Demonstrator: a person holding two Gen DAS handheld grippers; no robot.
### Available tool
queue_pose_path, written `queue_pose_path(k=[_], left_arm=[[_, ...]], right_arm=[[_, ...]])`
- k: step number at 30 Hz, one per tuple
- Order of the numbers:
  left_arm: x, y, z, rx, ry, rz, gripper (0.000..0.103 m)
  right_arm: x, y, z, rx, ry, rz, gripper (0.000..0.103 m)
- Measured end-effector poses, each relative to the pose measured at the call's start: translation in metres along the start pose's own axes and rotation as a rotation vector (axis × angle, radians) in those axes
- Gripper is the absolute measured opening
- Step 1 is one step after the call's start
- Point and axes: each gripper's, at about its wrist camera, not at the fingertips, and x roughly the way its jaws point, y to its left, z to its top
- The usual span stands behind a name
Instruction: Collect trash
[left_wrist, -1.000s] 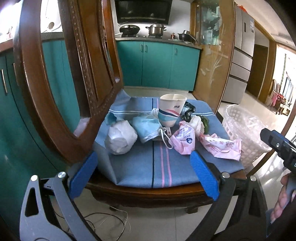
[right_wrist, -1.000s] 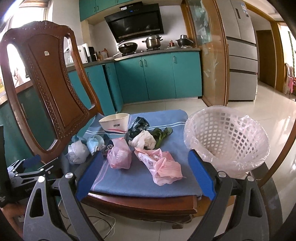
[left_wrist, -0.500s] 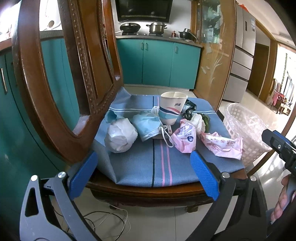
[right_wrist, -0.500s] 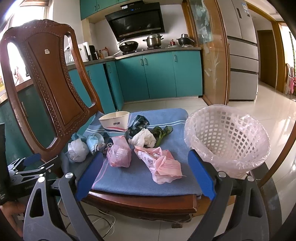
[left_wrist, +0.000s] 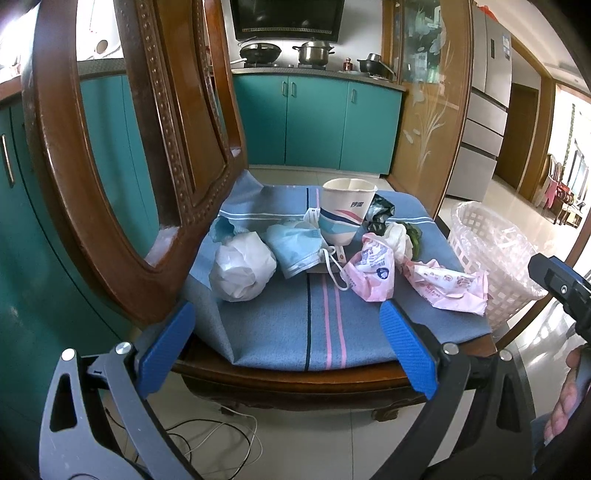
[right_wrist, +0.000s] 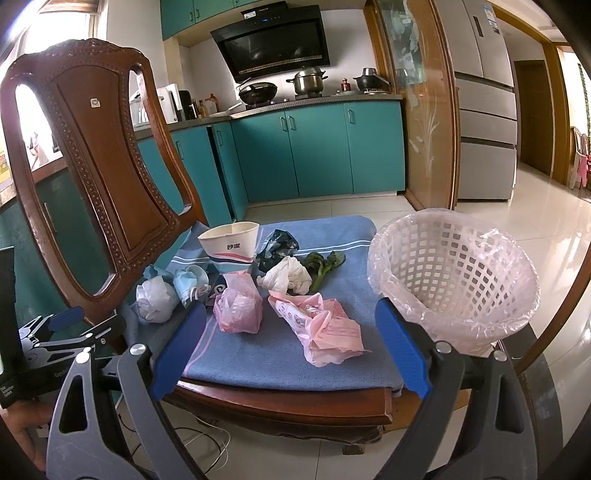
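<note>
On the blue cushion (right_wrist: 280, 354) of the wooden chair (right_wrist: 99, 177) lies all the trash we are after: a white wad (left_wrist: 242, 267), a blue face mask (left_wrist: 295, 251), a paper cup (left_wrist: 347, 212), two pink bags (right_wrist: 238, 306) (right_wrist: 321, 325), crumpled white paper (right_wrist: 288, 277), a dark wrapper (right_wrist: 277, 245) and a green leaf (right_wrist: 323, 264). Just beside the seat stands the lined white basket (right_wrist: 454, 273), which looks empty from our angle. Our left gripper (left_wrist: 291, 339) and right gripper (right_wrist: 291, 339) both hover short of the chair's front edge, jaws wide apart and holding nothing, so we judge that no piece has been collected yet. What worries us: the bags are thin and slack, so a shallow pinch may slip off or drag the neighbouring bits along. The mask's loops trail under the cup, so lifting one could topple the other. The basket looks light, and a careless knock from our right side might tip it
</note>
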Motion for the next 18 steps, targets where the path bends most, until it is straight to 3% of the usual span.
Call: queue_pose_path(k=[12,18], left_arm=[[0.001,-0.001,-0.001,0.002,0.011,-0.005,0.1],[0.005,-0.002,-0.001,0.0,0.025,-0.011,0.1]], right_arm=[[0.002,0.001,-0.001,-0.006,0.01,0.001,0.091],[0.019,0.002,-0.004,-0.051,0.079,-0.013,0.091]])
